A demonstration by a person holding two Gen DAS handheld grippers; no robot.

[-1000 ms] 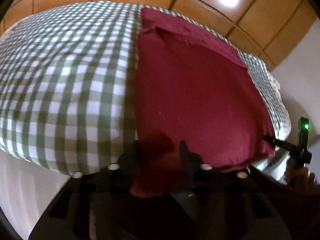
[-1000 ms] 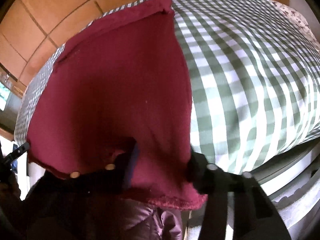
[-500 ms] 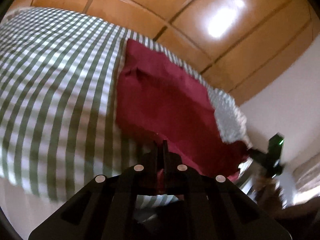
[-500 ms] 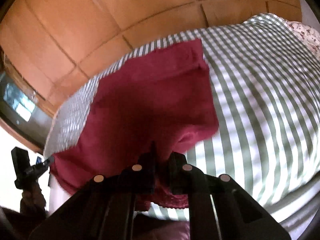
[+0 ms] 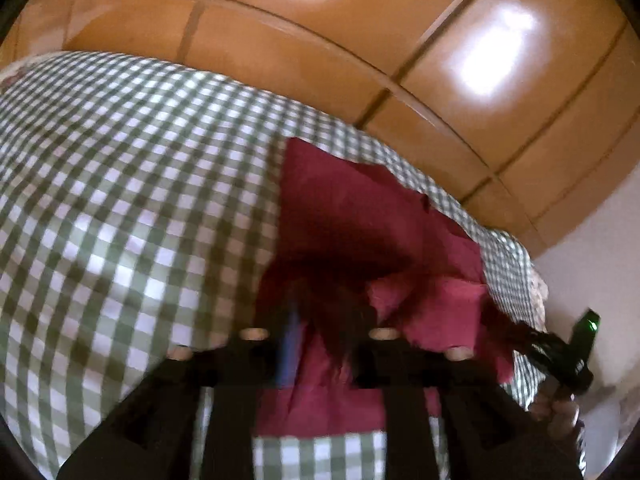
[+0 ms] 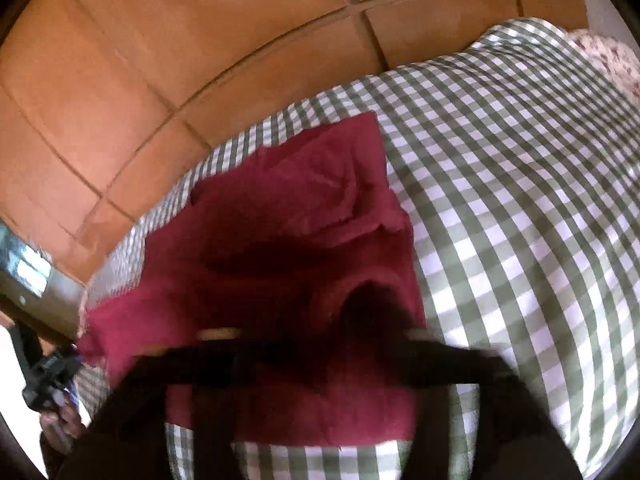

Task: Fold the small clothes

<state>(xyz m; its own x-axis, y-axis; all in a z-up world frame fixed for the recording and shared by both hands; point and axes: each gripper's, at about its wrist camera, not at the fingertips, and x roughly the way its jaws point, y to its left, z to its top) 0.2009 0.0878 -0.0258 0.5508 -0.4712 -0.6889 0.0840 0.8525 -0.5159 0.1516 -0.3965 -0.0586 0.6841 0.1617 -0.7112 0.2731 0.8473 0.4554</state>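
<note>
Cloth, dark red, lies folded on checked sheet ahead of both grippers. Left gripper and right gripper: jaws just opened, apart, cloth released beneath them.

We find no text, label, brand, number or sign that we can read in either view.
</note>
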